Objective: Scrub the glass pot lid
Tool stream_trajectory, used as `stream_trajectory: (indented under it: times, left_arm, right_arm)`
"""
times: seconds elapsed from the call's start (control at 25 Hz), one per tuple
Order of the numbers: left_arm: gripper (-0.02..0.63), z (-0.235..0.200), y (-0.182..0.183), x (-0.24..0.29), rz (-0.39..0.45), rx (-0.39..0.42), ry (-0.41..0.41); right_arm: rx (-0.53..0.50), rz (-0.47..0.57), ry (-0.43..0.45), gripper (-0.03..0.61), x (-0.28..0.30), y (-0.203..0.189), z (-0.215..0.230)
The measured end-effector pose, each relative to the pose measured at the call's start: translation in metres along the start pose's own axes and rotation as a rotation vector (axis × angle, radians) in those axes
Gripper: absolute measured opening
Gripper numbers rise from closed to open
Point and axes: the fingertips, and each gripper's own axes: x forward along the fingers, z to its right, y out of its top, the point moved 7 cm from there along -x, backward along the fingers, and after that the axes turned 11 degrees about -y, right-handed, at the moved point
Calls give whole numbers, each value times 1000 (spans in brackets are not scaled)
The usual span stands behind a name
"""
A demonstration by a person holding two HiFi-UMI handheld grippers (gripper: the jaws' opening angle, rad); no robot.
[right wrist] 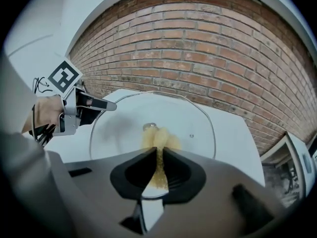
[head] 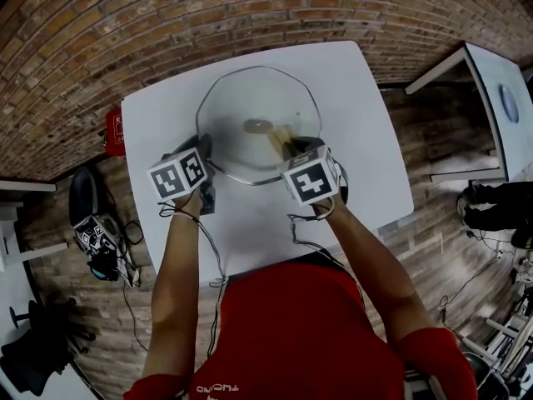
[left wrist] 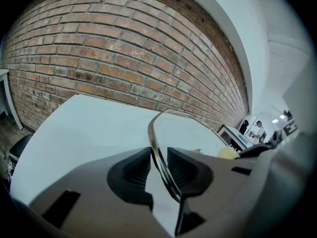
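Observation:
A round glass pot lid [head: 250, 107] with a metal rim and a small centre knob [head: 256, 126] lies on the white table [head: 366, 140]. My left gripper [head: 202, 158] is shut on the lid's rim [left wrist: 159, 152] at its near-left edge; the rim runs between the two black pads. My right gripper [head: 287, 150] is shut on a yellow scrub sponge [right wrist: 159, 148], whose tip rests on the glass [right wrist: 193, 118] just near the knob [right wrist: 150, 127]. In the right gripper view the left gripper [right wrist: 101, 106] shows at the lid's left edge.
A brick wall [head: 125, 32] rises behind the table. A red object [head: 114, 132] sits off the table's left edge, with cables and gear [head: 100, 240] on the floor. Another white table [head: 491, 98] stands to the right.

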Motion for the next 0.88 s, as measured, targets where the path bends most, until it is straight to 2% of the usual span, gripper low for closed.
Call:
stream_trajectory:
  times: [0.16,0.24,0.4,0.64,0.88]
  left_arm:
    - [112,2,0,1,2,1,0]
    - [112,2,0,0,5,1,0]
    - [113,3,0,1,5,2,-2]
    - [114,4,0,2,6,10,2]
    - [120,2,1,0,2,31,-1]
  right_arm:
    - [25,41,22,52,-4,6,3]
    - [33,90,36,52,-4,18,0]
    - [36,140,10,52,16,52,-1]
    - [53,101,20,54,56,83,-11]
    - [43,38,30,54,69,82,-20]
